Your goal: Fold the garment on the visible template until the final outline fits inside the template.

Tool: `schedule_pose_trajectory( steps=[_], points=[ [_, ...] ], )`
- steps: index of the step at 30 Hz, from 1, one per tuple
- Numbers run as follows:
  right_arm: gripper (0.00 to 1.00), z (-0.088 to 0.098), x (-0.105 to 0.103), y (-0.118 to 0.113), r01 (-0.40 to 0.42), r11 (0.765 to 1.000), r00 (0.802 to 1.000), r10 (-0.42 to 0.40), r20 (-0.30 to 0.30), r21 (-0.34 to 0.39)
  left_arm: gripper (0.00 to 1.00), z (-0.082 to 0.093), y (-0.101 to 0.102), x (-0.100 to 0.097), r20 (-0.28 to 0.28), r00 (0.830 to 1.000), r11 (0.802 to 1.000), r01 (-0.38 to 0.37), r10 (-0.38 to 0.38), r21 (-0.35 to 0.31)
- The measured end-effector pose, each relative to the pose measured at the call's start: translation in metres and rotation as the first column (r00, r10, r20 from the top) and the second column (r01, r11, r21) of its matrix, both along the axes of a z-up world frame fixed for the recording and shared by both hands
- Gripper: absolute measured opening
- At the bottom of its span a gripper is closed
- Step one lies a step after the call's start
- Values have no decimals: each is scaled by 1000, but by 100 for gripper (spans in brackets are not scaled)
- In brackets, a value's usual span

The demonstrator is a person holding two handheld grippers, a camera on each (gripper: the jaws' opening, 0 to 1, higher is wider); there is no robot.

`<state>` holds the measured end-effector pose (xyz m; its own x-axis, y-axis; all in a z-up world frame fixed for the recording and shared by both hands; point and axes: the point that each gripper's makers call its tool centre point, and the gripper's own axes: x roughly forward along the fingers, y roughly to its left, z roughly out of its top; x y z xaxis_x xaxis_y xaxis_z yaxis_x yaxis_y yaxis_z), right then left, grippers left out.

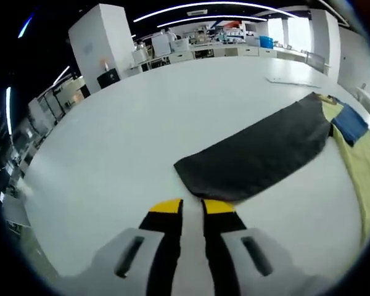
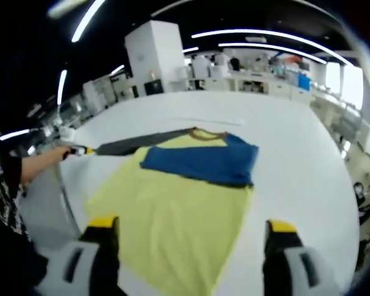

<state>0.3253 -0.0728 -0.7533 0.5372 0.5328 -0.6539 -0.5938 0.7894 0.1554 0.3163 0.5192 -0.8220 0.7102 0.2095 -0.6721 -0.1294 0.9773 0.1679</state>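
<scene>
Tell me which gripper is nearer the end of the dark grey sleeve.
Left. The left gripper sits right at the dark grey sleeve end, jaws nearly closed. The right gripper hovers open over the yellow shirt body, away from that sleeve.

The left gripper (image 1: 192, 207) reached forward low over the table (image 1: 111, 160), its two yellow-tipped jaws drawn nearly together with only a thin slit between them and nothing caught there; the tips sat just short of the dark sleeve (image 1: 259, 151) end. The right gripper (image 2: 191, 231) hovered with its jaws spread wide apart, holding nothing. In the right gripper view the person's left arm (image 2: 40, 163) stretched out from the left edge, carrying the left gripper to that sleeve's tip.
</scene>
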Motion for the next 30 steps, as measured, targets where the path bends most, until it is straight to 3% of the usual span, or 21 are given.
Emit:
schedule_pose_trajectory(
  steps=[5,8,11,19,29,30],
  points=[
    [99,1,-2,4,-37,999,999,37,5,2,26,3,-2,-4,-15,1000,999,-23,22,-35],
    [99,1,-3,7,-45,999,999,45,7,3,30,6,-8,-8,12,999,992,-50,52,-114],
    [99,0,-3,7,-47,999,999,47,6,2,33,8,-10,-5,25,997,987,-65,69,-147],
    [98,-2,-6,4,-40,999,999,40,0,-2,30,-4,-13,4,-2,996,984,-84,85,-155],
    [97,-3,-6,2,-24,1000,1000,24,-5,-1,29,-20,-9,9,10,984,952,-171,179,-255],
    [97,-4,-6,2,-23,1000,1000,23,-4,-2,29,-18,-6,12,37,983,957,-166,179,-238]
  ],
)
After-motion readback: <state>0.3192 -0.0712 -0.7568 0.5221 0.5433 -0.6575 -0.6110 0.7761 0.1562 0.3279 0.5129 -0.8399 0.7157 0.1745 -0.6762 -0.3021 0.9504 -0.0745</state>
